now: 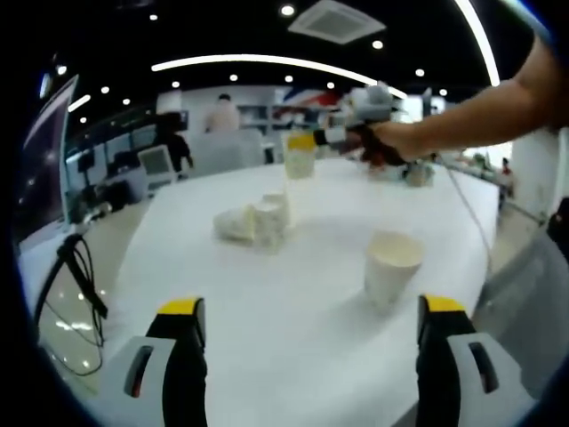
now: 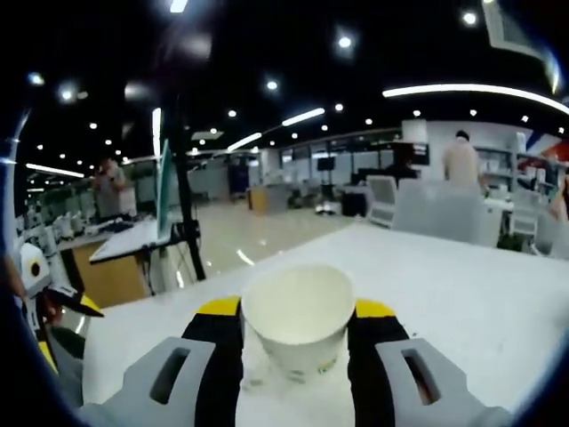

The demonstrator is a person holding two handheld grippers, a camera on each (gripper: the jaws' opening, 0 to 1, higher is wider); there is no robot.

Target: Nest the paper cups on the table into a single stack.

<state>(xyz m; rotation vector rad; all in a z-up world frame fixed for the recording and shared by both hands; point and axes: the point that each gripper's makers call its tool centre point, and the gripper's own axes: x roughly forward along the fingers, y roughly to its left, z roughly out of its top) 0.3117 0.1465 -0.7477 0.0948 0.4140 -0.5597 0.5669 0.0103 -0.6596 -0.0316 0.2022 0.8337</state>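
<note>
Gripping a tapered white paper cup (image 2: 298, 320) (matte, round-rimmed), the right gripper (image 2: 298, 342) clenched it; the left gripper (image 1: 307, 334) hung released over the glossy white bench (image 1: 293, 347).

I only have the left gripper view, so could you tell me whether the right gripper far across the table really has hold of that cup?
Observer: Yes. In the right gripper view the right gripper has a jaw against each side of the paper cup.
Operator: Thank you. Is anything nested inside it yet?
Observer: No. Its mouth faces the camera, and the inside is bare white.
Operator: And is it upright in the jaws?
Observer: It stands upright between them, mouth up, with a small greenish print low on its wall.
</note>
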